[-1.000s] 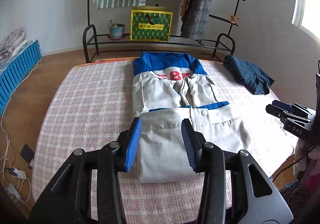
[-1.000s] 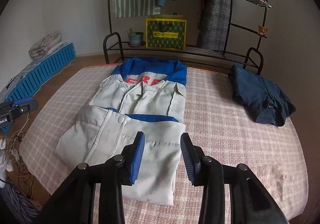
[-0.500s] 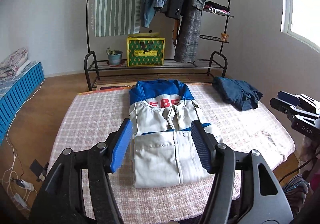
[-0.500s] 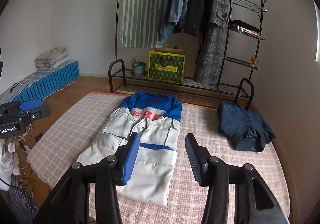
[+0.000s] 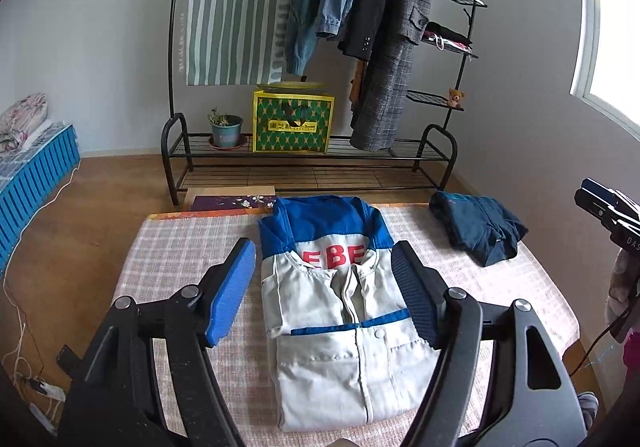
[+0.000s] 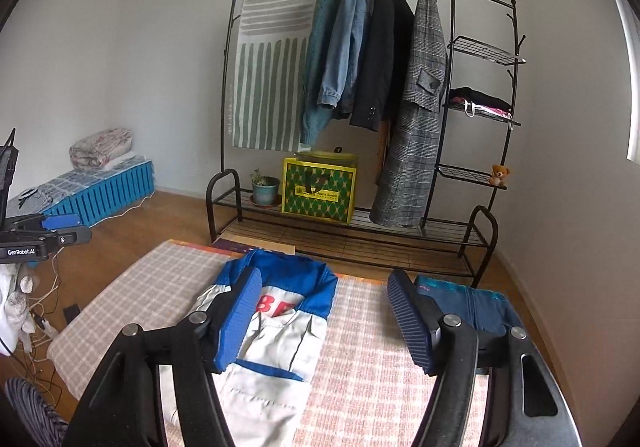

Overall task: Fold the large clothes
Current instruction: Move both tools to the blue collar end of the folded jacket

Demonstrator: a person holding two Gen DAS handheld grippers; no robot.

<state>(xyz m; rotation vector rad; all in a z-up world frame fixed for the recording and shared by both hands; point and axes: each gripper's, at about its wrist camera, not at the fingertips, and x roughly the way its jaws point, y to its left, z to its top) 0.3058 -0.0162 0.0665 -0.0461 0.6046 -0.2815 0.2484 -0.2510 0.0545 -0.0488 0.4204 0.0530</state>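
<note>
Pink-and-white checked cloth covers the tabletop (image 5: 180, 259), with a black metal clothes rack (image 6: 472, 175) of hanging coats against the white wall behind. Folded flat in the middle of the tabletop lies the grey-white work jacket with a blue collar (image 5: 344, 331), red letters "EBE" showing below the collar. Left claw (image 5: 324, 291) hovers above it, jaws wide apart after just opening, nothing between the blue pads and nothing touched. Right claw (image 6: 324, 321) likewise stands wide, its jaws having just been opening, empty and clear of the cloth. A crumpled dark blue garment (image 5: 480, 227) sits near the far right corner. "GenRobot.AI" reads on the left claw's body in the right wrist view; the yellow-green patterned bag (image 6: 320, 187) on the rack's lower shelf bears a label too small to read.
</note>
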